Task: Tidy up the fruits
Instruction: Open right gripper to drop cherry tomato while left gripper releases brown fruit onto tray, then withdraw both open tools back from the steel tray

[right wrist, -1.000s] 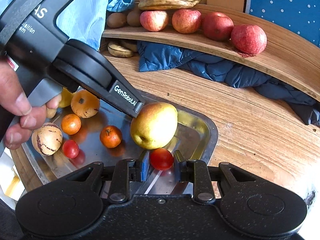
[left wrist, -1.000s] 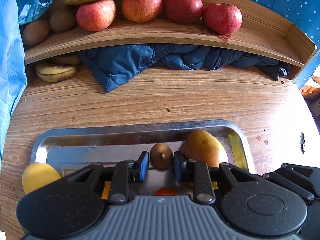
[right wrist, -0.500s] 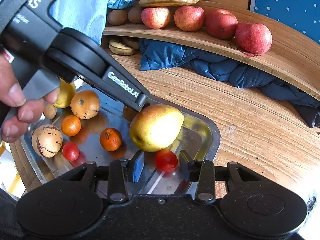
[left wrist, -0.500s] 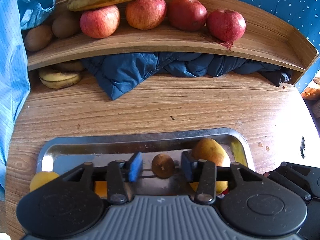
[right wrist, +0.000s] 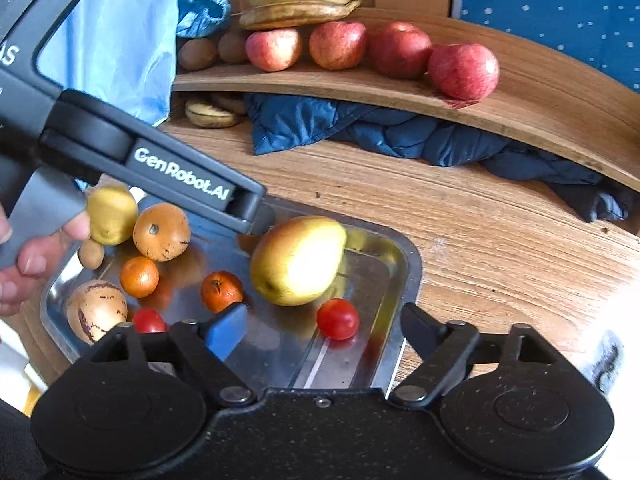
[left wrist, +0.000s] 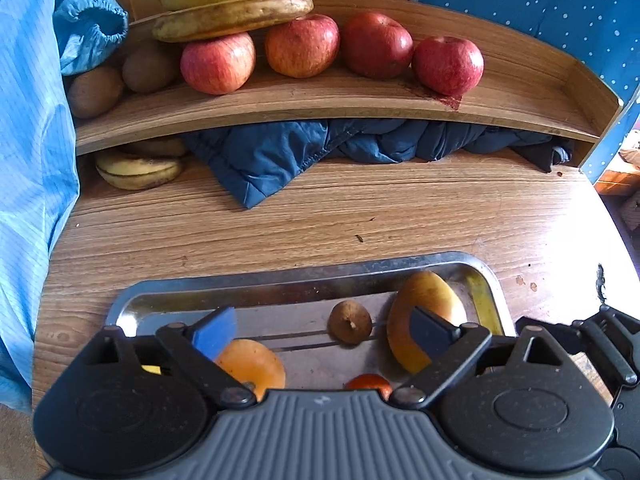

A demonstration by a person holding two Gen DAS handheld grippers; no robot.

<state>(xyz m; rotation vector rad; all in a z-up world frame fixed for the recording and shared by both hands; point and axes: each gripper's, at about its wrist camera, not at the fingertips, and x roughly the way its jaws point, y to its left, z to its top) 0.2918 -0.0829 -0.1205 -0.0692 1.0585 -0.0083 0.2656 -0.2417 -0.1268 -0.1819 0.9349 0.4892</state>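
Observation:
A steel tray (left wrist: 280, 280) (right wrist: 408, 264) on the wooden table holds mixed fruit. My left gripper (left wrist: 324, 332) is open above it, with a small brown kiwi (left wrist: 349, 322) lying between and beyond its fingers, untouched. A yellow-green pear (left wrist: 424, 304) (right wrist: 298, 260) lies at the tray's right end. My right gripper (right wrist: 320, 332) is open, and a cherry tomato (right wrist: 338, 319) rests on the tray between its fingers. Also on the tray are a tangerine (right wrist: 221, 291), an orange fruit (right wrist: 162, 231), a striped melon (right wrist: 96, 310) and a lemon (right wrist: 112, 214).
A curved wooden shelf (left wrist: 320, 100) at the back carries several red apples (left wrist: 302, 46), bananas (left wrist: 232, 16) and kiwis (left wrist: 96, 90). A dark blue jacket (left wrist: 280, 156) is stuffed beneath it beside more bananas (left wrist: 138, 170). A hand (right wrist: 24, 256) holds the left gripper's handle.
Both grippers have opened wide; the left let go of the kiwi and the right let go of the cherry tomato. Both pulled back and up slightly from the tray.

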